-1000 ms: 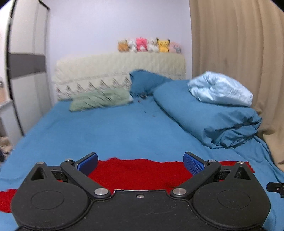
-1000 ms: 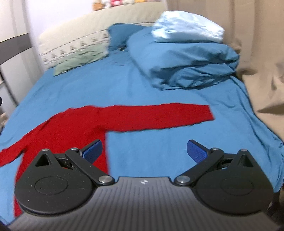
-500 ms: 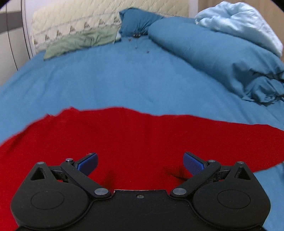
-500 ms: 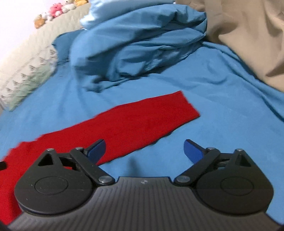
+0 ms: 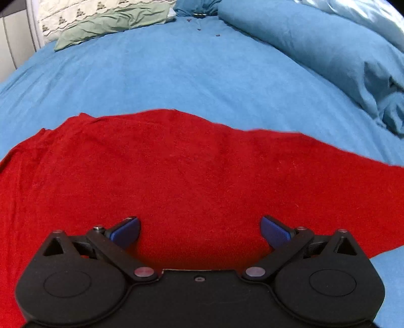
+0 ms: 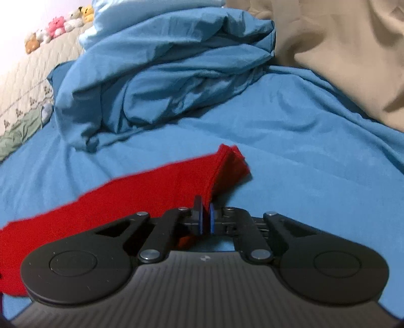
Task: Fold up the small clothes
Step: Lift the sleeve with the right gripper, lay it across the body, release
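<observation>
Right claw (image 6: 205, 214) pinches red sweater's (image 6: 141, 196) sleeve, unseen leftward.

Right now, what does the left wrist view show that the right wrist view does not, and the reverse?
Left wrist only: the open left gripper above the broad body of the red garment.
Right wrist only: the right gripper, its jaws just closed, pinching the sleeve end; the beige curtain; plush toys.
Both: the red garment, blue sheet, folded blue duvet, green pillow.

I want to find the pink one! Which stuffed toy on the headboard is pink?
The pink toy, second from the left in the row atop the headboard. Its neighbours look orange, white and yellow.
</observation>
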`<state>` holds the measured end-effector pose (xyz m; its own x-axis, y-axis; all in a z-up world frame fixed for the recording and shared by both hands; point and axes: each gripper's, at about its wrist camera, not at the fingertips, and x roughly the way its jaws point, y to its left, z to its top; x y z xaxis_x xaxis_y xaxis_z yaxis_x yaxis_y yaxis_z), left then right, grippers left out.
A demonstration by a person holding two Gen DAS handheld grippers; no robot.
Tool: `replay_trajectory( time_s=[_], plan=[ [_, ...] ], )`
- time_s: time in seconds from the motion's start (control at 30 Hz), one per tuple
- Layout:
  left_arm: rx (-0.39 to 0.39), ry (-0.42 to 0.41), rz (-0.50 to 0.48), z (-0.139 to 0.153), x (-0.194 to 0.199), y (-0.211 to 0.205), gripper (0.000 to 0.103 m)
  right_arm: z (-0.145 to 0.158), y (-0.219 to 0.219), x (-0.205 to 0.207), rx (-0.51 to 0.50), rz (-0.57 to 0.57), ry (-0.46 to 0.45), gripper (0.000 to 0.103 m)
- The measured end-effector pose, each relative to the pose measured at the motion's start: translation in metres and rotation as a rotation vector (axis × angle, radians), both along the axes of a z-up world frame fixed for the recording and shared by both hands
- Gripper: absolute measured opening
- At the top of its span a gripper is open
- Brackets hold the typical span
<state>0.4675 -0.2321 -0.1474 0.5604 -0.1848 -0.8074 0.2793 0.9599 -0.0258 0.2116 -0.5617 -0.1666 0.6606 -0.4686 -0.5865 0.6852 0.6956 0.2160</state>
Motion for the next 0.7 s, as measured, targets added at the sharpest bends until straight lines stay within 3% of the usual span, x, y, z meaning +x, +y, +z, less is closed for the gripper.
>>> replay_trajectory(
  time_s=[0.1, 0.23, 0.43, 0.57, 0.7],
  plan=[
    [0.035, -0.065, 0.054, 0.021, -0.002, 0.021, 0.103, 0.029, 0.011, 0.008, -0.026, 0.052, -0.041, 0.020],
    [0.022, -0.164, 0.048, 0.058, -0.011, 0.068, 0.103, 0.091, 0.052, 0.031, -0.084, 0.199, -0.134, 0.020],
    [-0.013, -0.242, 0.087, 0.106, -0.017, 0.155, 0.103, 0.166, 0.188, 0.092, -0.086, 0.558, -0.324, 0.020],
    [-0.024, -0.251, 0.167, 0.107, -0.025, 0.220, 0.103, 0.158, 0.305, 0.139, 0.006, 0.833, -0.351, 0.020],
    [0.020, -0.244, 0.272, 0.080, -0.036, 0.270, 0.103, 0.091, 0.414, 0.171, 0.078, 1.018, -0.237, 0.020]
  ],
)
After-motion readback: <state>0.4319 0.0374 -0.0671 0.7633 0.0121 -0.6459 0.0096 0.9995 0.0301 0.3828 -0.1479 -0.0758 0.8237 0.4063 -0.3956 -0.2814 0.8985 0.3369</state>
